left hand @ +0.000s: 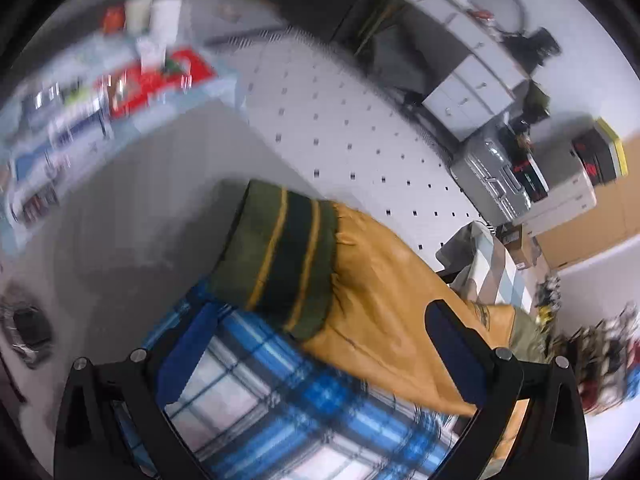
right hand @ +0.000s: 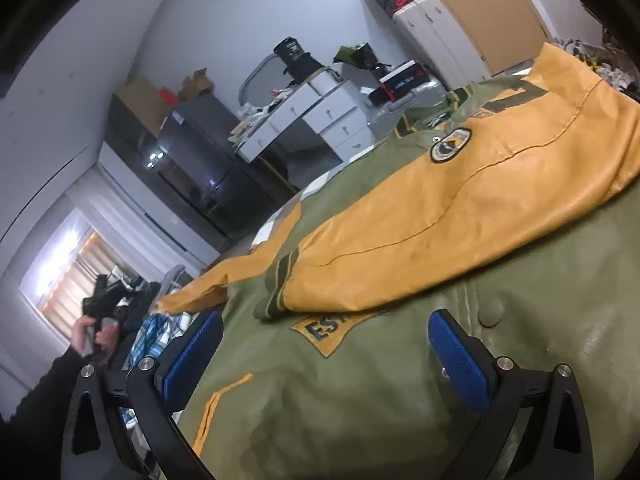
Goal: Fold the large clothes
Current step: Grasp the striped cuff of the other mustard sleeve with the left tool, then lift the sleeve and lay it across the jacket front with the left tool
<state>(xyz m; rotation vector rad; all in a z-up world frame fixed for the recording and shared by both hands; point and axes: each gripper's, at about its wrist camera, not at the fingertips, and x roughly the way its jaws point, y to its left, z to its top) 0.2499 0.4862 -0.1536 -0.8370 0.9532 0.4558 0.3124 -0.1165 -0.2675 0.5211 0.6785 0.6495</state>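
Jacket, olive and mustard: lying just ahead of the empty, wide-open right claw, one sleeve folded across; left claw hovering open over the other cuff, further folds remaining.

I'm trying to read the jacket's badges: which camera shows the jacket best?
The right wrist view: the jacket fills it, green body, yellow sleeve folded across, round badge visible. The left wrist view shows only a blurred sleeve and striped cuff.
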